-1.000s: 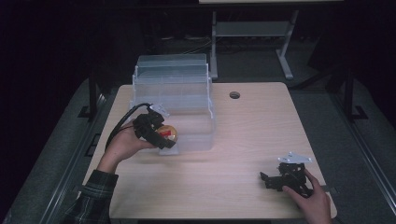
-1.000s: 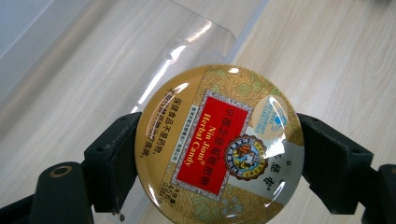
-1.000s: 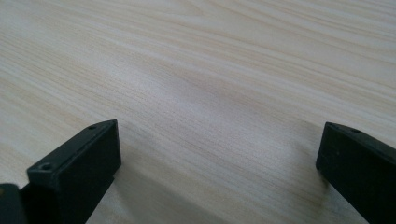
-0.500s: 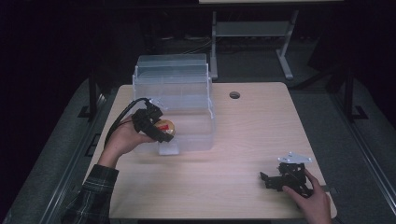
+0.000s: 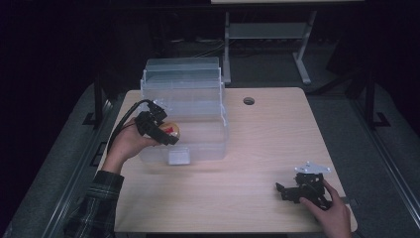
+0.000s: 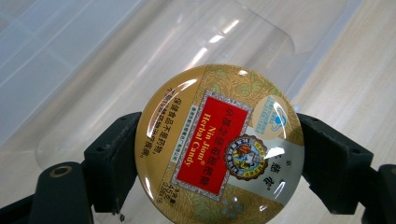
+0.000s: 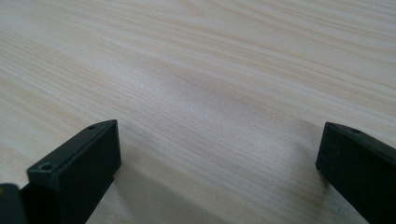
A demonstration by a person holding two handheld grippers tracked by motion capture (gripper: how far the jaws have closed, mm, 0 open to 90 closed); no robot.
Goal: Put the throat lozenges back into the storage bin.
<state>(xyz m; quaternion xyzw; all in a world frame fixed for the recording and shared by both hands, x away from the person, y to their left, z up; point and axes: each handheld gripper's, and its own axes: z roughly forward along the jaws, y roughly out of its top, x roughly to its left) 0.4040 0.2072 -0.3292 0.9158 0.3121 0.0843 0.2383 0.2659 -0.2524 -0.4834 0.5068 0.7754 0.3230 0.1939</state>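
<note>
- here, one round, glossy gold candy tin [image 6: 219, 144], pinched by the left gripper [image 5: 166, 133] above the front of one clear plastic drawer box [image 5: 198, 99].
- right gripper [image 5: 289, 191], jaws spread, rests on the pale wood-grain table [image 5: 267, 129], well right of the box.

Black fingers [image 6: 112, 172] clamp a round candy tin [image 6: 219, 144] before a clear bin [image 6: 93, 60].
</note>
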